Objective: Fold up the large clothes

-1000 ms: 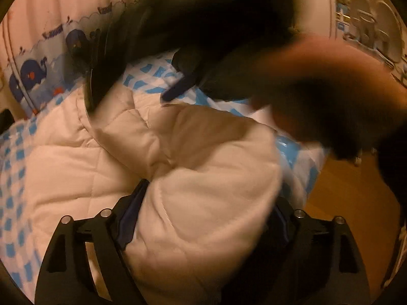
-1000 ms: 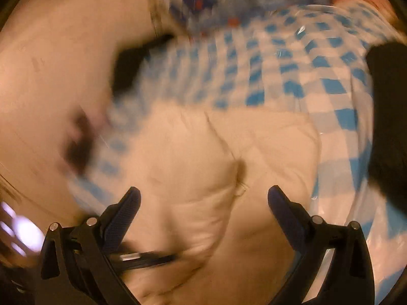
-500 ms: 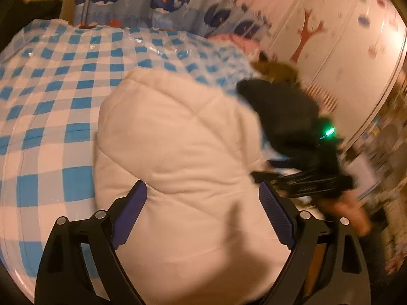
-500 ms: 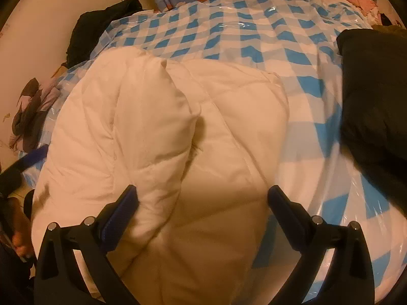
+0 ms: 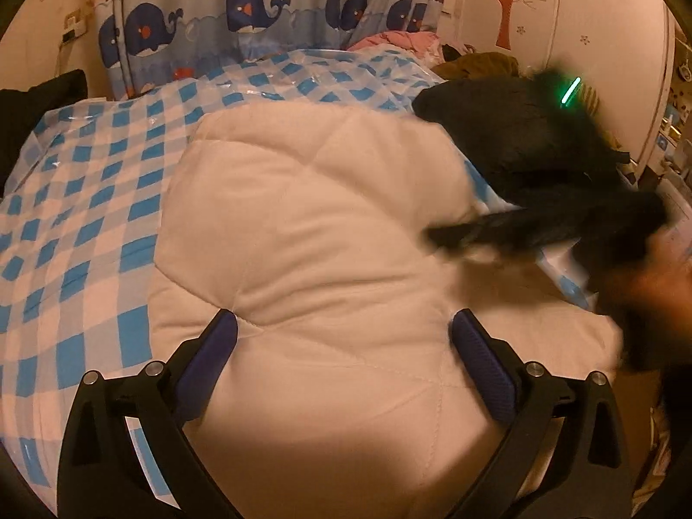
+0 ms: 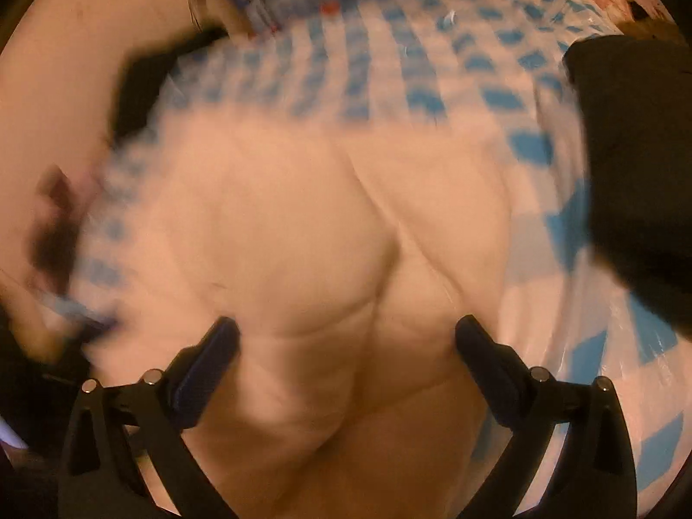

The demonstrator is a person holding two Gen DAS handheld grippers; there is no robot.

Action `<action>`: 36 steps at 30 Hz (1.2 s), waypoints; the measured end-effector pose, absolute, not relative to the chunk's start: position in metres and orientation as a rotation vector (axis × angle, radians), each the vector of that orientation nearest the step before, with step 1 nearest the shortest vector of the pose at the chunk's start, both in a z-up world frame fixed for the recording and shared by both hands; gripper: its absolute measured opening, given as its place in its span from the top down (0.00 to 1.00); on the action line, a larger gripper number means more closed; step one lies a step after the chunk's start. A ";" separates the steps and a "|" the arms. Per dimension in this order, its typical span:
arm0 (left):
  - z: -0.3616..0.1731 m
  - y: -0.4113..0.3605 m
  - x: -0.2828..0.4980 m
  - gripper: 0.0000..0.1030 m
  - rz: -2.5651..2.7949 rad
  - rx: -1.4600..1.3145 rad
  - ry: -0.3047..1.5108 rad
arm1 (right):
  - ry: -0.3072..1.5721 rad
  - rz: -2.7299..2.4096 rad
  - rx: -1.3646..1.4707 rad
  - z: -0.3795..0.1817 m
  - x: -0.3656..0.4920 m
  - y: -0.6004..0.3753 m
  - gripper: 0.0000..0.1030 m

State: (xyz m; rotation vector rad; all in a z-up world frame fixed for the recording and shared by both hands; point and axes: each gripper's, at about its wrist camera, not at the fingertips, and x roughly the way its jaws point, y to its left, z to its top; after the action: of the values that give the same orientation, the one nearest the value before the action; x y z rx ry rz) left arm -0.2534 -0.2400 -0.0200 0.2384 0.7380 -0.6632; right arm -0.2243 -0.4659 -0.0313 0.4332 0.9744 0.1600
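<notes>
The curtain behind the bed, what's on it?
Dark blue whales on the light blue curtain, clearest in the left wrist view.

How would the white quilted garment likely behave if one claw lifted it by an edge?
The white quilted garment would probably sag and unfold, since it lies in soft, rounded folds. Its puffy stitched panels suggest it is light for its bulk. The glossy checked cover beneath may let it slide when pushed.

matt, quilted white padded jacket on a glossy plastic-covered blue checked sheet; fuzzy black garment beside it.
</notes>
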 end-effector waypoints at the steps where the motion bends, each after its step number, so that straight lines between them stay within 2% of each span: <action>1: -0.013 -0.231 -0.254 0.08 -0.703 0.211 0.751 | 0.969 0.167 0.465 -0.035 -0.226 -0.471 0.05; 6: 0.016 -0.157 -0.244 0.08 -0.651 0.002 0.739 | 1.000 0.109 0.381 -0.019 -0.241 -0.469 0.06; 9: -0.008 -0.122 -0.206 0.08 -0.626 -0.171 0.915 | 1.025 0.068 0.307 -0.011 -0.244 -0.465 0.06; 15: -0.049 -0.130 -0.188 0.08 -0.768 -0.351 1.080 | 1.033 0.072 0.356 -0.024 -0.251 -0.474 0.06; 19: -0.053 -0.152 -0.185 0.07 -0.752 -0.312 1.095 | 1.015 0.090 0.450 -0.037 -0.252 -0.481 0.05; 21: -0.040 -0.167 -0.194 0.07 -0.715 -0.226 1.032 | 0.987 0.071 0.484 -0.042 -0.255 -0.479 0.05; 23: -0.018 -0.189 -0.219 0.09 -0.698 -0.068 0.886 | 0.956 0.041 0.481 -0.041 -0.259 -0.474 0.05; 27: 0.014 -0.212 -0.264 0.22 -0.672 0.192 0.619 | 0.918 0.029 0.499 -0.035 -0.257 -0.464 0.06; 31: 0.028 -0.189 -0.255 0.25 -0.613 0.231 0.559 | 0.927 0.062 0.453 -0.025 -0.226 -0.425 0.06; 36: 0.044 -0.101 -0.224 0.26 -0.431 0.245 0.526 | 0.940 0.213 0.314 -0.010 -0.142 -0.314 0.06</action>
State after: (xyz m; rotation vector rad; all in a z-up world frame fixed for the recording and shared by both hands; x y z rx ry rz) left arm -0.2240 -0.1014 0.0441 0.2451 0.5255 -0.4309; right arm -0.1422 -0.3137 -0.0095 0.3142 0.9402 0.2133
